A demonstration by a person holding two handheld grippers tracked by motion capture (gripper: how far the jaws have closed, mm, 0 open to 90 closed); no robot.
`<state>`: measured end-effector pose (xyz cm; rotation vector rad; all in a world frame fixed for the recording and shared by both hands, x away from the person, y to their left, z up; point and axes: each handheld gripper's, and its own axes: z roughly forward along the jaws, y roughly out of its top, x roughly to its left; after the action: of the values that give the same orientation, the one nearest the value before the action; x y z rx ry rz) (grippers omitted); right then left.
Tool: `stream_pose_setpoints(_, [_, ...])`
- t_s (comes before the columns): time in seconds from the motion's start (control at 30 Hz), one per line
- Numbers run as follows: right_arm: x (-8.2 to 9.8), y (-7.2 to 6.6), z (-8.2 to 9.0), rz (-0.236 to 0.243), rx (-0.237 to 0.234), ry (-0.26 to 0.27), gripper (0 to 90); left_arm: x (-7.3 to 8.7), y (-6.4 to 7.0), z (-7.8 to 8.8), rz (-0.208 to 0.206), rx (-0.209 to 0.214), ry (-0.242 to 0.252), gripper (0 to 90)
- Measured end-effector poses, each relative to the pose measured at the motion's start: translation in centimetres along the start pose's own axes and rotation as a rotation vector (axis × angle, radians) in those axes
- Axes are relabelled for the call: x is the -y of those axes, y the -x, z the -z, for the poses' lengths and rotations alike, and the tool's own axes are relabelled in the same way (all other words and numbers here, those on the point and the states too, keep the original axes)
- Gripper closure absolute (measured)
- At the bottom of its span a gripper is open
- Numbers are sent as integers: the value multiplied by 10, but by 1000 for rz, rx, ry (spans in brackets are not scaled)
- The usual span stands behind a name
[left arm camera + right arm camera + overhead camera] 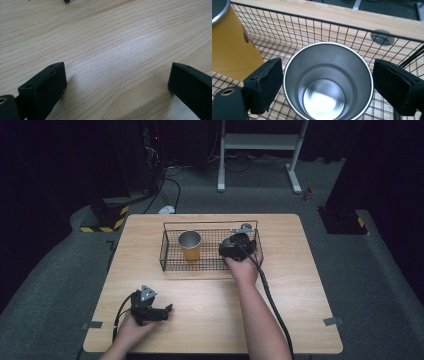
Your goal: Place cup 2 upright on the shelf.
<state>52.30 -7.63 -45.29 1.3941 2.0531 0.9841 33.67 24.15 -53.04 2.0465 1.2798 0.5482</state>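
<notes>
- In the wire basket [167, 251] at the far middle of the bench [300, 285], the right tool [327, 82] hangs over a steel cup [328, 82] at the basket's right end.
- In the right gripper view the jaws stand apart, one on each side of the cup's rim; the left pad sits just beside the rim and the right one shows a small gap. No clamp on the cup as far as I can tell.
- Cup is upright, mouth open, inside bare and shiny.
- A yellow cup [190, 246] stands upright in the basket's left part, near the steel one but apart from it.
- Left tool [150, 307] rests low on the near-left bench in the person's hand, jaws apart with nothing but bare wood between them.
- Step in hand, as I judge it: taking the steel cup out of the basket or having just set it in.
- Risks: smooth steel wall may slip in the pads if the grip lands only on the rim; an off-centre close could tip the cup against the basket's wire.
- A sideways lift could knock the yellow cup or catch the basket's top rail and drag the light basket along the bench.
- The trailing cable [270, 295] lies across the basket's near edge and could snag it.
</notes>
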Motion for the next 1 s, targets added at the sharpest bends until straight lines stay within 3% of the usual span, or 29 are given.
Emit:
stream_pose_setpoints(0.4, [-3,-3,20,23,-38,37,121,0,0,0,-1,3,2,23])
stream_pose_setpoints(1.0, [12,-2,46,48,-48,68,136,0,0,0,-5,5,-1,26])
